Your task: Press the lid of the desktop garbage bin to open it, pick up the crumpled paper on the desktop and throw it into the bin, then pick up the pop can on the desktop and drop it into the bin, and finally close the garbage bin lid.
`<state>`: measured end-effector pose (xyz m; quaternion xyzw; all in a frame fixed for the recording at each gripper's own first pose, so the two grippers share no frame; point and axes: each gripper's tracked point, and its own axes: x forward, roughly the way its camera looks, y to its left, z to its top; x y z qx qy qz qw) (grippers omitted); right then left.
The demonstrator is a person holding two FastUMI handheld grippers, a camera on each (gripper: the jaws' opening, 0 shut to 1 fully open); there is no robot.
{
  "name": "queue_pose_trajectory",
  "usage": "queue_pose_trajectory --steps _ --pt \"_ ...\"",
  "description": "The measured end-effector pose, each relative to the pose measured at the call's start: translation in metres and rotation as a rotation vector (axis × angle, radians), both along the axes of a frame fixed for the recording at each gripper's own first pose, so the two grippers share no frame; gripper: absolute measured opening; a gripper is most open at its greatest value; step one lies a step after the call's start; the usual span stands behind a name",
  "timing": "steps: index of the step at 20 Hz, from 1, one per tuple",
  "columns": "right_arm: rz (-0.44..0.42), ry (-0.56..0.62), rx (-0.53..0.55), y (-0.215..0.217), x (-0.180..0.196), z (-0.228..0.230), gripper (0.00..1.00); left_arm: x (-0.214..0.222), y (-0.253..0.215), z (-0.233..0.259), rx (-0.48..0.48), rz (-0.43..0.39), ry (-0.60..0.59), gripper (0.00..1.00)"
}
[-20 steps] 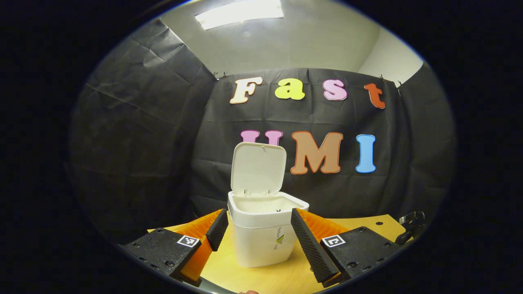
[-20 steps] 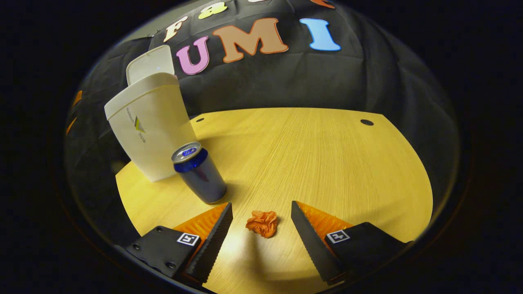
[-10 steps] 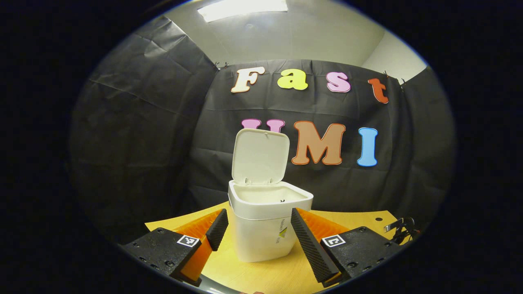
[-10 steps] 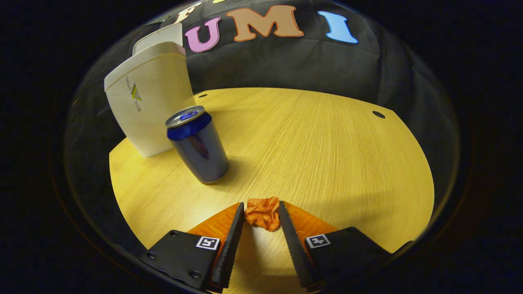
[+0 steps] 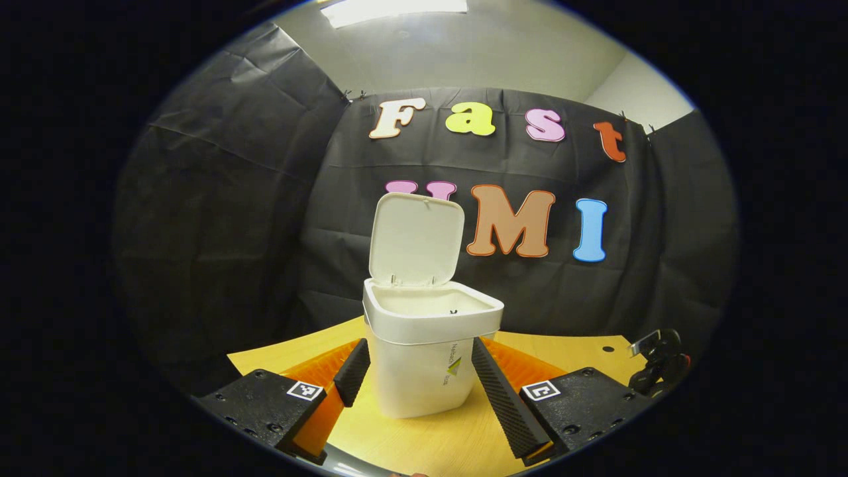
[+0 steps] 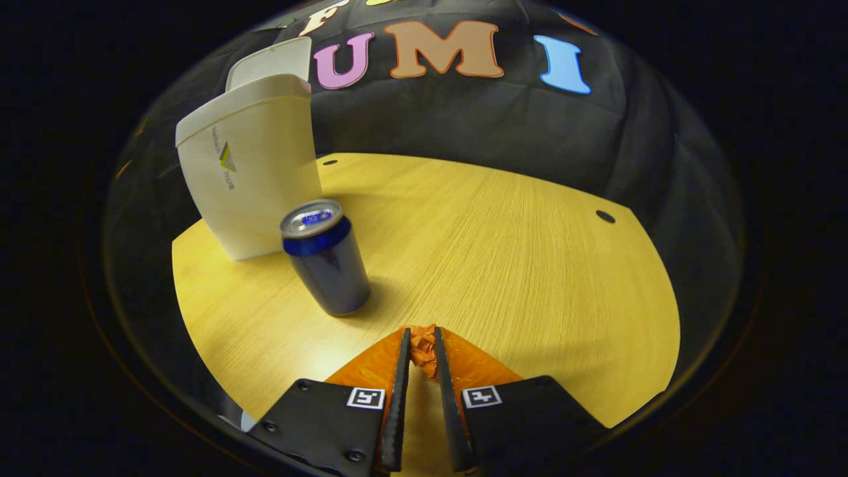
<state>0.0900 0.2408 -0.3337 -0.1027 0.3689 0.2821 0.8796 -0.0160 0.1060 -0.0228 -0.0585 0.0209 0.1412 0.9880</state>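
A white desktop bin (image 5: 424, 354) stands on the yellow wooden desk (image 5: 437, 444), its lid (image 5: 416, 240) swung upright and the inside showing. My left gripper (image 5: 419, 364) is open, a finger on each side of the bin's body and short of it. In the right gripper view the bin (image 6: 252, 179) stands at the far left with a blue pop can (image 6: 326, 258) upright just in front of it. My right gripper (image 6: 420, 344) is shut on the crumpled orange paper (image 6: 422, 346), squeezed between both fingers just above the desk (image 6: 517, 252).
Black cloth walls close in the desk on all sides. Two small dark holes (image 6: 604, 216) mark the desk's far part. At the right edge of the left gripper view, part of the other gripper's handle (image 5: 659, 361) shows.
My right gripper came down over the paper and closed on it, squeezing it narrow. The left gripper drew back and rose a little, staying open before the bin.
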Motion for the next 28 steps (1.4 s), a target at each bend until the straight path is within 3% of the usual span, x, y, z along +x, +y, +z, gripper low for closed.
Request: queue_pose_trajectory --steps 7,14,18,21,25,28 --pt "0.097 -0.179 0.116 0.048 0.056 0.147 0.28 0.002 -0.002 -0.002 -0.021 -0.011 -0.01 0.93" --pt "0.27 -0.401 0.248 0.157 0.082 0.296 0.28 -0.007 -0.002 -0.009 -0.006 -0.005 0.009 0.93" --pt "0.392 -0.436 0.282 0.235 0.063 0.318 0.3 -0.013 -0.001 -0.013 -0.022 0.003 0.021 0.93" --pt "0.452 -0.394 0.245 0.29 0.068 0.304 0.28 -0.018 -0.003 -0.016 -0.017 0.003 0.035 0.93" --pt "0.492 -0.364 0.211 0.329 0.077 0.298 0.29 -0.018 -0.011 -0.017 -0.005 -0.017 0.041 0.93" --pt "0.5 -0.367 0.194 0.336 0.067 0.289 0.55 -0.016 -0.017 -0.02 -0.007 -0.035 0.051 0.92"
